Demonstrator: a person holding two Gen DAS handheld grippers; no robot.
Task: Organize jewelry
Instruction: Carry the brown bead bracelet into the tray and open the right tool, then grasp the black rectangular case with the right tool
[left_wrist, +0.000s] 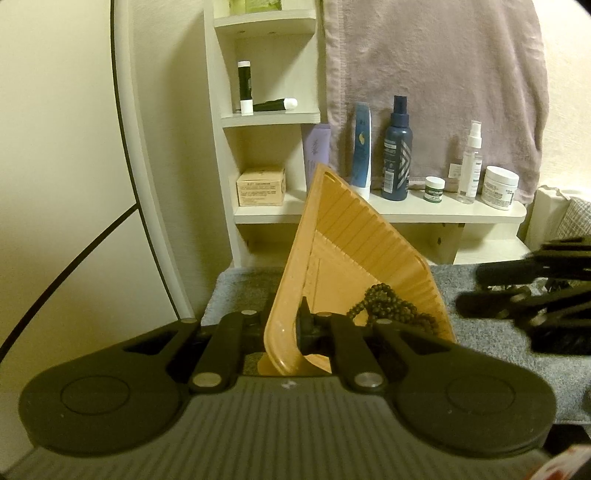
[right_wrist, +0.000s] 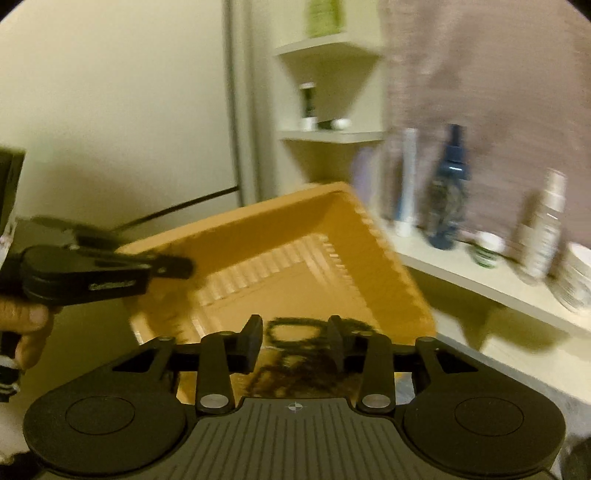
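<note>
The left gripper (left_wrist: 295, 325) was clamped tight on the rim of the orange tray (left_wrist: 354, 236), tipping it up; dark beaded necklaces (left_wrist: 384, 306) lay in its lowest corner. The right gripper (right_wrist: 295, 338) stood part-open, beads between its jaws, unpinched.

You are working in a home, at a dressing or grooming corner of a bedroom or bathroom. A white corner shelf unit (left_wrist: 266, 114) stands against the cream wall and holds small cosmetic tubes (left_wrist: 244, 86) and a cardboard carton (left_wrist: 260, 186). Its long lower shelf (left_wrist: 461, 214) carries toiletries: a dark blue spray bottle (left_wrist: 397, 155), a blue-and-white tube (left_wrist: 361, 151), a clear pump spray (left_wrist: 471, 166), a small green-labelled jar (left_wrist: 434, 189) and a white cream jar (left_wrist: 500, 186). A mauve towel (left_wrist: 436, 74) hangs behind them. The table (left_wrist: 491, 332) in front is covered with grey terry cloth, and a round mirror's rim (left_wrist: 127, 110) curves along the left.
</note>
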